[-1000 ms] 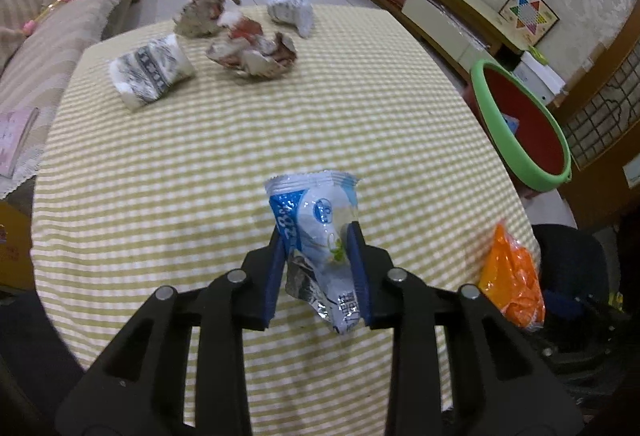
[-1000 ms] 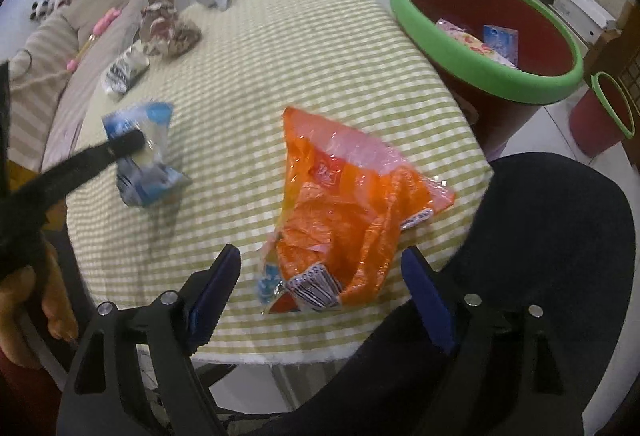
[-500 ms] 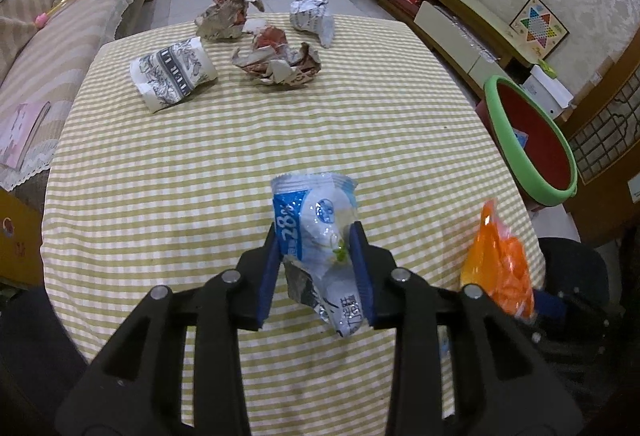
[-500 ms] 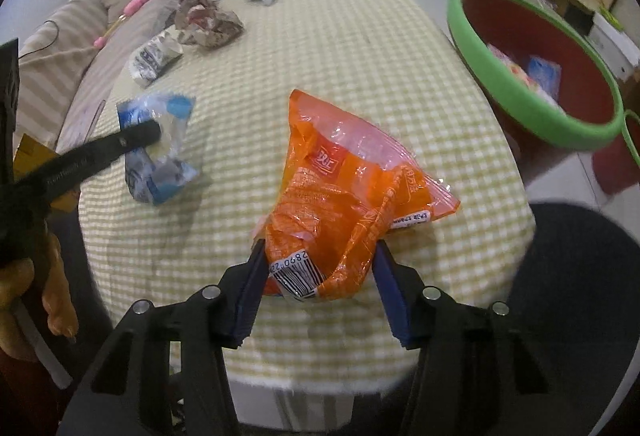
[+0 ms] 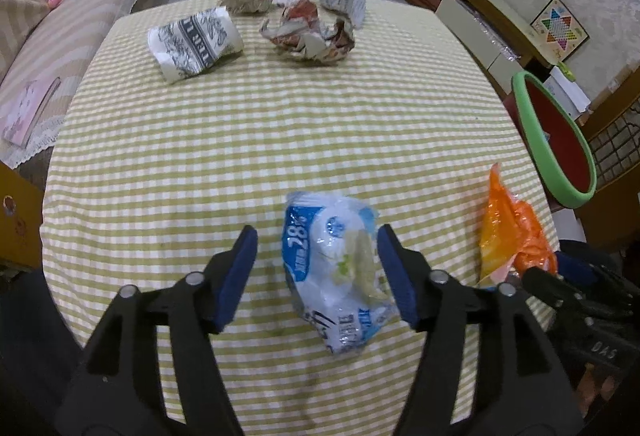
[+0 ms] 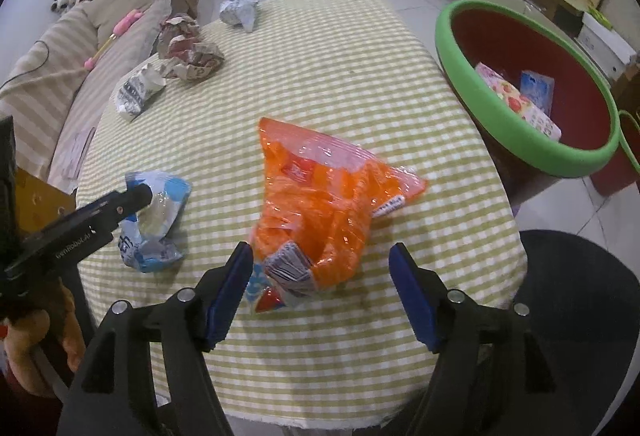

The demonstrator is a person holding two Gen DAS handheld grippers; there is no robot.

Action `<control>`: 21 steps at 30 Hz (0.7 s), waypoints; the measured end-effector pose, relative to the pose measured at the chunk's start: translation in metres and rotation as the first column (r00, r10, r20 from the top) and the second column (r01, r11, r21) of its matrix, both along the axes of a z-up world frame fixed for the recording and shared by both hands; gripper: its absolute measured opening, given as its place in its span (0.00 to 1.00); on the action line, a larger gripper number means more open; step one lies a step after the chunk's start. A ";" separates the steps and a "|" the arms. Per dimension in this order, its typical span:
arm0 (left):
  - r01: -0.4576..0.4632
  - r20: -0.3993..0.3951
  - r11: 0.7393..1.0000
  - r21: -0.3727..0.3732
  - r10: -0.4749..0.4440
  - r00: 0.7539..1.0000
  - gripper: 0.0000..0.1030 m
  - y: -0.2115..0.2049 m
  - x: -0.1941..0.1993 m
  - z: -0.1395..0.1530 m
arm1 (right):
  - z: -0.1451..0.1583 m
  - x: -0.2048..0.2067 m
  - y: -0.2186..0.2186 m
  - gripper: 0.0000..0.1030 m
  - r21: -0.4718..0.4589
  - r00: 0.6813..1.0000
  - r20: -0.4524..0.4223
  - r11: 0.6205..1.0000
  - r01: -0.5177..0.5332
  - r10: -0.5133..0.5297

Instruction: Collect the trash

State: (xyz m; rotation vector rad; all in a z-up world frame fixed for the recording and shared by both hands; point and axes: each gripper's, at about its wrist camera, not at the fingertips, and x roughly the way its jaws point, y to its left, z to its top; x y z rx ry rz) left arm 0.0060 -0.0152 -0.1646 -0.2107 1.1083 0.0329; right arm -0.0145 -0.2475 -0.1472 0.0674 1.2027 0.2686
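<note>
A blue-and-white plastic wrapper (image 5: 338, 268) lies on the checked tablecloth between the fingers of my left gripper (image 5: 318, 276), which is open; the wrapper leans against the right finger. It also shows in the right wrist view (image 6: 154, 222). An orange plastic bag (image 6: 320, 204) lies on the cloth between the fingers of my right gripper (image 6: 322, 292), which is open and apart from it. The orange bag (image 5: 512, 232) shows at the right in the left wrist view.
Several crumpled paper wads (image 5: 308, 32) and a printed wrapper (image 5: 194, 42) lie at the table's far end. A red bin with a green rim (image 6: 500, 108) stands off the right edge, holding some packets. A sofa (image 5: 52, 20) is left; a dark chair (image 6: 580, 300) is near right.
Both grippers have opened. The left let go of the blue-and-white wrapper, now resting on the cloth. The right closed on the orange bag half a second ago and has released it.
</note>
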 end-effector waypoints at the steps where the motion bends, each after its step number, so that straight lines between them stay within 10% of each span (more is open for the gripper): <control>1: 0.006 -0.009 1.000 -0.004 -0.006 1.000 0.58 -0.001 0.000 -0.003 | -0.001 0.001 -0.001 0.66 0.009 1.000 -0.005 1.000 0.005 -0.005; 5: 0.025 -0.024 1.000 -0.019 -0.026 0.999 0.35 -0.004 -0.001 -0.006 | -0.002 0.005 -0.002 0.66 0.039 1.000 -0.017 0.999 0.017 -0.017; 21: 0.001 0.034 1.000 -0.018 0.000 0.999 0.32 0.005 -0.002 0.014 | -0.006 0.014 0.018 0.70 0.014 0.999 -0.022 1.000 -0.023 0.023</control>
